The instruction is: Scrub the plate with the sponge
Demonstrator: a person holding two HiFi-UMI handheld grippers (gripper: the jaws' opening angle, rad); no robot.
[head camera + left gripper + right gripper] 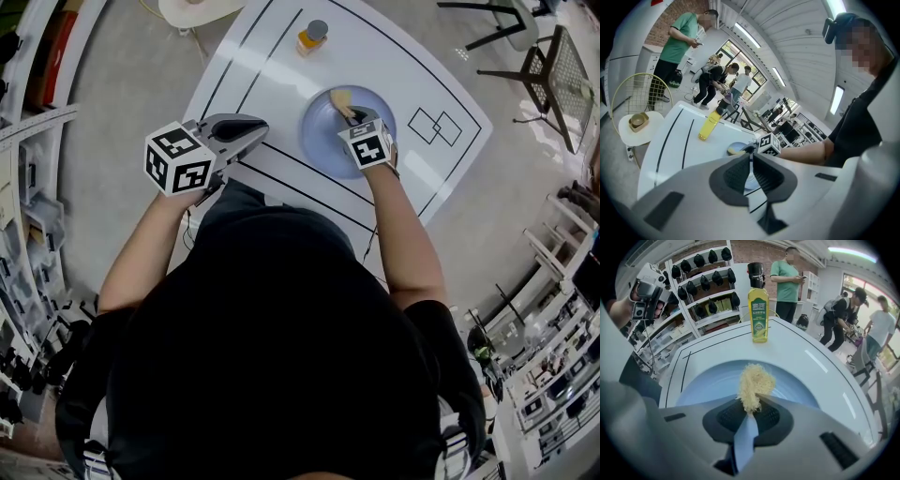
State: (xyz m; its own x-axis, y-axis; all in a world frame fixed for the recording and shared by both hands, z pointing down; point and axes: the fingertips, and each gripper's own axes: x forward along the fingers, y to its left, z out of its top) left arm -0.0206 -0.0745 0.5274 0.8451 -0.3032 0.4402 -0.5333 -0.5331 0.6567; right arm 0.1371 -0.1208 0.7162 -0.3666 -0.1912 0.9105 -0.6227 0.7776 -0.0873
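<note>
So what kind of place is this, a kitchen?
Probably a workshop or lab, not a kitchen. The plate sits on a white table marked with black lines, shelves of gear line the wall, and people stand about near desks.

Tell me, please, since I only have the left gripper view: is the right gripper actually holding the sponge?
Observer: Yes. The right gripper view shows the right gripper shut on the yellow sponge.
Operator: Is the sponge over the plate?
Observer: Yes, it is inside the rim of the blue plate, though I cannot tell whether it touches.
Operator: Where is my left gripper relative to the plate?
Observer: In the head view, the left gripper is to the left of the plate, apart from it.
</note>
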